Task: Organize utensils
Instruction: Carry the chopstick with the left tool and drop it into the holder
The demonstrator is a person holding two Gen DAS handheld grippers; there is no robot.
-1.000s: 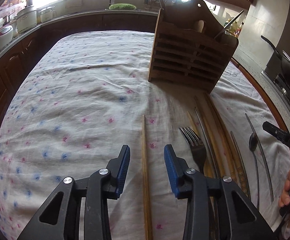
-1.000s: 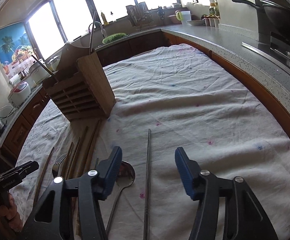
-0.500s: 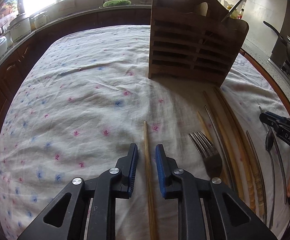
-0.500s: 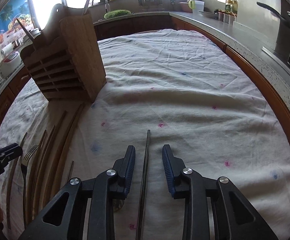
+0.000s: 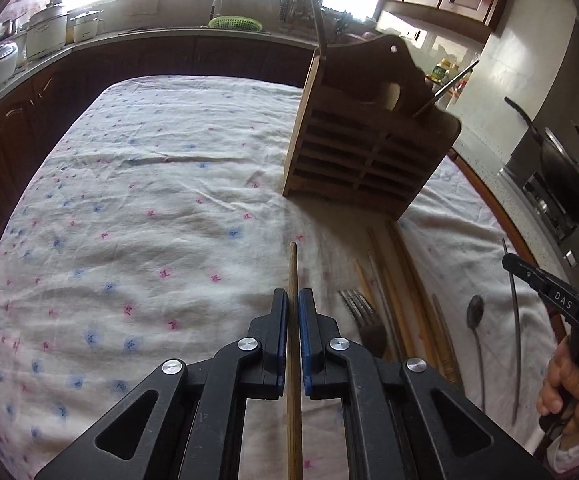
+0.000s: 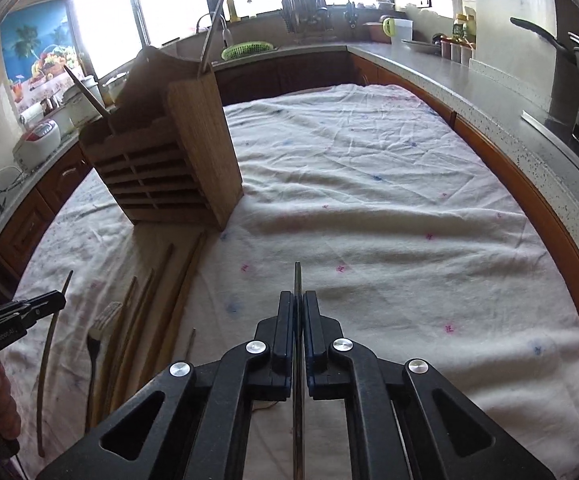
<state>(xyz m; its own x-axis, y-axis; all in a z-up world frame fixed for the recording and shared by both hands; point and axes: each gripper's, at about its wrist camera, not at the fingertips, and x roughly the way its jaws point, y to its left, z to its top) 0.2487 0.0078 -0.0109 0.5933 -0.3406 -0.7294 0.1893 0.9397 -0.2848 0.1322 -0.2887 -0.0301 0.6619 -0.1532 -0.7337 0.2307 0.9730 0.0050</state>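
**Gripping one chopstick in each gripper, short of the wooden rack**

Pinching a wooden chopstick (image 5: 292, 280), the left gripper (image 5: 293, 300) has its blue pads pressed against the stick's two sides; the stick runs straight out past the fingertips, its far end pointing toward the wooden utensil rack (image 5: 365, 148). Right gripper (image 6: 298, 300) likewise clamped on a thin dark metal chopstick (image 6: 298, 276), tip poking forward past the pads, to the right of the rack's near corner in the right wrist view.

Loose utensils lie on the flowered tablecloth (image 5: 149, 208) on the near side of the rack: a fork (image 5: 359, 308), several long wooden chopsticks (image 5: 399, 280) reaching almost to the rack's base, a dark spoon (image 5: 475, 314) and a thin curved metal piece (image 5: 514, 320) further right of them. A hand (image 5: 573, 384) at the right edge of the left wrist view holds the other gripper's handle.

Rack stands upright on the cloth, slatted front facing the cameras, with a couple of sticks already poking out of its top. Behind the rack: green basket (image 5: 234, 23) by the sink faucet, pots on the counter, bright windows.
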